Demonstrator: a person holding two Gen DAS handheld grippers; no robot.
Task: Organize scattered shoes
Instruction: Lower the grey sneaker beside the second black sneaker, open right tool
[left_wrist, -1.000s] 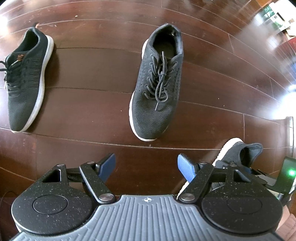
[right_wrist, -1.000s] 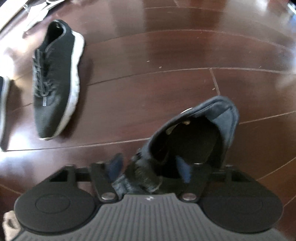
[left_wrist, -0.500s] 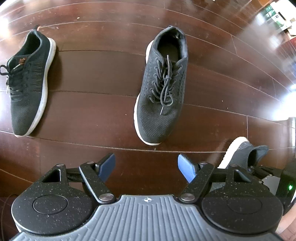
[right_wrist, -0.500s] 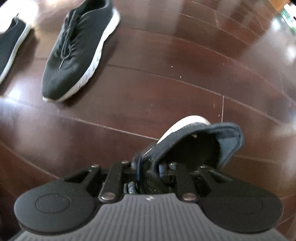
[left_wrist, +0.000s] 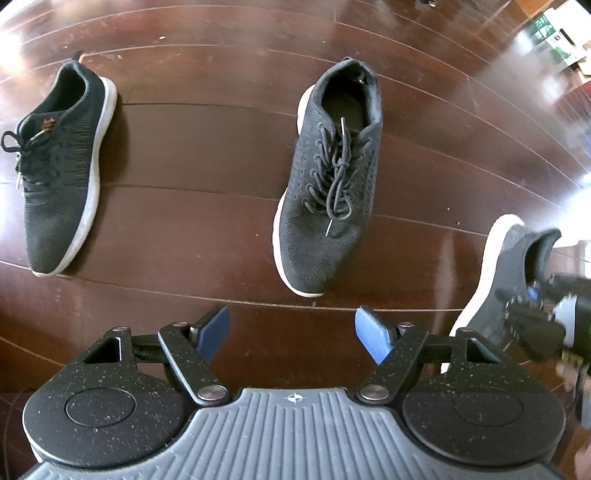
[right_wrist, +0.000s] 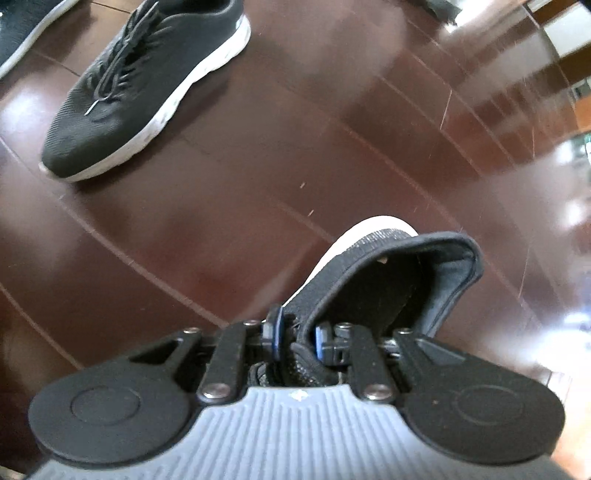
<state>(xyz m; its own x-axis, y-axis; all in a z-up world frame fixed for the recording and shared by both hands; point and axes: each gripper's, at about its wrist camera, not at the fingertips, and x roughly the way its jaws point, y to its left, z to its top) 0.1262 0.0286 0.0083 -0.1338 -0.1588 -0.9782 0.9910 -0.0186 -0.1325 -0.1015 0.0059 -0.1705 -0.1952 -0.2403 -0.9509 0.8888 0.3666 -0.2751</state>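
Three dark knit sneakers with white soles are in view on a dark wooden floor (left_wrist: 192, 166). One laced sneaker (left_wrist: 330, 184) lies in the middle of the left wrist view, toe toward me. A second sneaker with an orange tongue tag (left_wrist: 61, 173) lies at the left. My left gripper (left_wrist: 292, 334) hovers open and empty just short of the middle sneaker's toe. My right gripper (right_wrist: 297, 338) is shut on the collar of the third sneaker (right_wrist: 391, 273), held off the floor; this held sneaker (left_wrist: 506, 273) also shows at the right edge of the left wrist view.
In the right wrist view the laced sneaker (right_wrist: 147, 92) lies upper left, with part of another shoe's sole (right_wrist: 22, 40) at the far left corner. Bright window glare falls on the floor at the right. Boxes or papers (left_wrist: 557, 33) sit far off at the upper right.
My right gripper has carried the held sneaker higher and swung rightward, so the laced sneaker slid toward the upper left of its view. The left gripper drew back slightly and stays open.
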